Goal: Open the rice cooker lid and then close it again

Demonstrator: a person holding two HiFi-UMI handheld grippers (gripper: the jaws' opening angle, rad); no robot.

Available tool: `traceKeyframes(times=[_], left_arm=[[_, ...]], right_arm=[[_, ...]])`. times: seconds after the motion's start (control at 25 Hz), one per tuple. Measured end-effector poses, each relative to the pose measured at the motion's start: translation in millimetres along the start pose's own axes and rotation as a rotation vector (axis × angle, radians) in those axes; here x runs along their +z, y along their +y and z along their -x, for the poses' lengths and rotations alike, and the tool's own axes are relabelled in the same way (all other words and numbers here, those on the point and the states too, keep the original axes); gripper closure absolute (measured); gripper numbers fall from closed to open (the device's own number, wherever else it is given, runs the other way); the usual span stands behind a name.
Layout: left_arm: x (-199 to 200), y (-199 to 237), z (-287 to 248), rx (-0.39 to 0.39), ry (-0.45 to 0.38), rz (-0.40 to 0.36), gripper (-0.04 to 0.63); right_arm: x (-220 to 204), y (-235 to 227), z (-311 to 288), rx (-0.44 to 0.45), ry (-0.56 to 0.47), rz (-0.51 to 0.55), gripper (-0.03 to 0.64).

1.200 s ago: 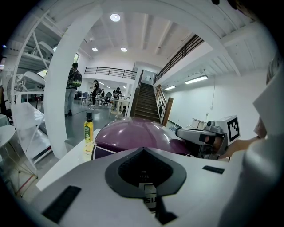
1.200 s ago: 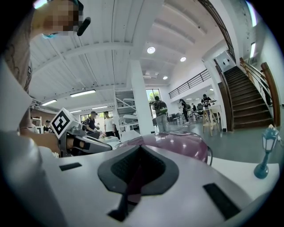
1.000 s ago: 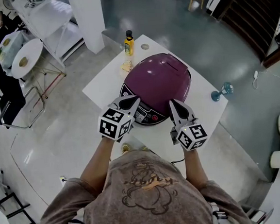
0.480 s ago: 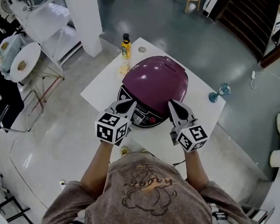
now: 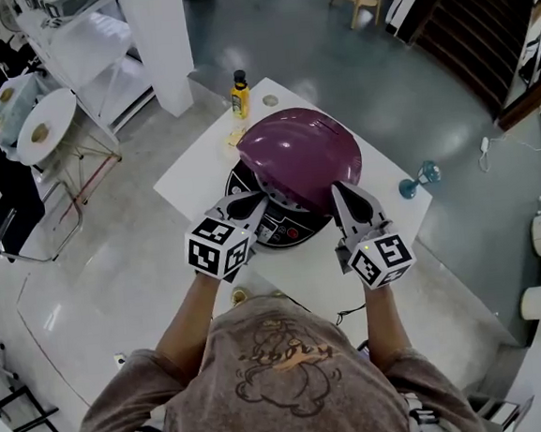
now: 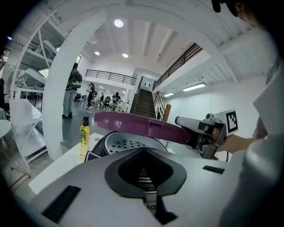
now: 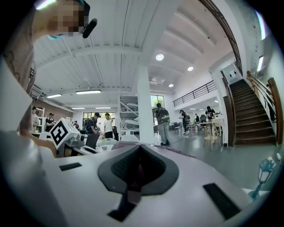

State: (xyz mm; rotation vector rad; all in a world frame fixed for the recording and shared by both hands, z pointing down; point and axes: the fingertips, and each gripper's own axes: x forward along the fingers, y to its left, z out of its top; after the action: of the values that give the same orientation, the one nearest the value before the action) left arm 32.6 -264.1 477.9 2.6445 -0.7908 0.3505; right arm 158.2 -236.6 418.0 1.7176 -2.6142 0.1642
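The rice cooker (image 5: pixel 285 226) stands on a white table (image 5: pixel 196 170). Its purple lid (image 5: pixel 298 151) is tilted up at the front. In the left gripper view the lid (image 6: pixel 137 126) hovers above the perforated inner plate (image 6: pixel 128 144). My right gripper (image 5: pixel 341 190) is shut, with its tips against the lid's front edge, as the left gripper view shows (image 6: pixel 188 124); purple shows just past its jaws (image 7: pixel 140 148). My left gripper (image 5: pixel 255 200) is shut with nothing in it, just over the black control panel (image 6: pixel 143 150).
A yellow bottle (image 5: pixel 239 95) stands at the table's far corner, beside a small round object (image 5: pixel 270 99). A white pillar (image 5: pixel 166 41) rises behind the table. A blue goblet-shaped thing (image 5: pixel 416 181) stands on the floor to the right. People stand far off in the hall.
The lid's front edge has risen off the cooker's body, and my right gripper has gone up with it. My left gripper has barely moved.
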Motion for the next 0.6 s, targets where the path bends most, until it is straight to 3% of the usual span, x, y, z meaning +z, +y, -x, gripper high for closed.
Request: traceKeyframes(times=[0.6], left_arm=[[6.8,-16.2,-4.1,-0.047,-0.016,-0.007,0.577]], right_arm=[[64.5,-33.3,-0.1,-0.007,-0.095,0.040,0.612]])
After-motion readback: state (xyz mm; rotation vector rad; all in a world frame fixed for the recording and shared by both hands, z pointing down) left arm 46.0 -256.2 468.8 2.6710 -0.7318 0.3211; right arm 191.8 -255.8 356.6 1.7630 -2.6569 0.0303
